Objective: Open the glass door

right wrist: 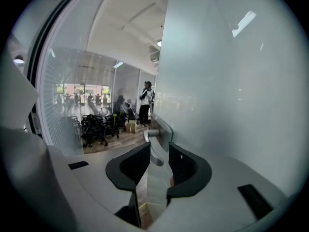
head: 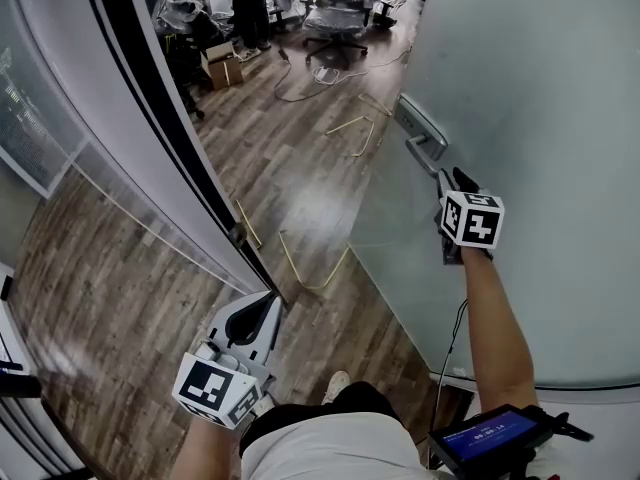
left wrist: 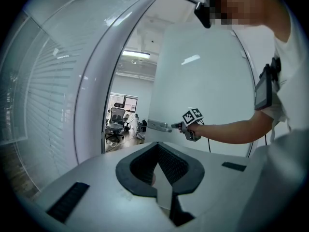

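Observation:
The frosted glass door (head: pixel 540 118) stands ajar on the right, with a metal lever handle (head: pixel 420 133) near its edge. My right gripper (head: pixel 447 180) is right at the handle's lower end. In the right gripper view the lever (right wrist: pixel 153 146) hangs between the jaws of the right gripper (right wrist: pixel 158 162), which stand apart with a gap beside the lever. My left gripper (head: pixel 270 303) is held low near my body, shut and empty, pointing at the doorway. The left gripper view shows the left gripper (left wrist: pixel 157 147), the door (left wrist: pixel 203 81), its handle (left wrist: pixel 159 125) and my right arm reaching to it.
A dark door post and glass wall (head: pixel 170 118) with blinds bound the opening on the left. Beyond lie wooden floor, cables, a cardboard box (head: pixel 222 66), office chairs (head: pixel 335 13) and a standing person (head: pixel 250 3). A screen device (head: pixel 490 433) hangs at my waist.

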Tool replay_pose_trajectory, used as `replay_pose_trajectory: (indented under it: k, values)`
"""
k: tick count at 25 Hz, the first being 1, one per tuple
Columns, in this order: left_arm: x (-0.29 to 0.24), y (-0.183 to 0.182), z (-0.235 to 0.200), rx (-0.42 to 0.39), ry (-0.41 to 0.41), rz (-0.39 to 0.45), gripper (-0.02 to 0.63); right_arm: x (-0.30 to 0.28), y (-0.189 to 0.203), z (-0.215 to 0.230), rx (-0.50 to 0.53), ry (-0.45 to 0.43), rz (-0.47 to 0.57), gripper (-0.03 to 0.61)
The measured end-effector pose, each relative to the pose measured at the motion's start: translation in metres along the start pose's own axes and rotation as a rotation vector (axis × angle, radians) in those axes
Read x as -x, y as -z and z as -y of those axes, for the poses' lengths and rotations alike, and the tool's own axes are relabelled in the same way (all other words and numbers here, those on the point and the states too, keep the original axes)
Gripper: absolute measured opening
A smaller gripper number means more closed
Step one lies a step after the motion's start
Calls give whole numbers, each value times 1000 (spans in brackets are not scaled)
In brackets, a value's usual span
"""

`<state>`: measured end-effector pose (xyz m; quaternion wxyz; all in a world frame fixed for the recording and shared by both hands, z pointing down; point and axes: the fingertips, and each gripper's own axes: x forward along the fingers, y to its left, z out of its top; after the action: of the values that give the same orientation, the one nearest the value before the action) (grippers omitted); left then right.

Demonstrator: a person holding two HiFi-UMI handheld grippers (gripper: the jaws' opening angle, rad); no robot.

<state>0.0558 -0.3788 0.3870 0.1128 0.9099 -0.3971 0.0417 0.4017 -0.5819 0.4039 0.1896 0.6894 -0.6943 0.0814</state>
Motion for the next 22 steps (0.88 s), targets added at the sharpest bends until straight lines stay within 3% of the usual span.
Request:
replay_pose_trajectory:
  k: [5, 9, 16, 19, 22]
  values:
    - [-13, 4, 3, -12, 33, 6, 0, 61, -55, 0, 2, 12, 259, 101]
    - [-27, 8, 10, -32, 63, 10, 0, 110, -71, -4, -37, 2, 386, 91]
    - [22, 6, -1, -49, 114, 11, 0, 197, -81, -77, -49, -13, 464, 10]
    - [65, 10, -8, -111, 123, 15, 0, 241, -76, -128, -29, -38, 489, 3]
    - [96, 17, -15, -113, 138, 20, 0, 271, -58, -175, 8, -71, 471, 3]
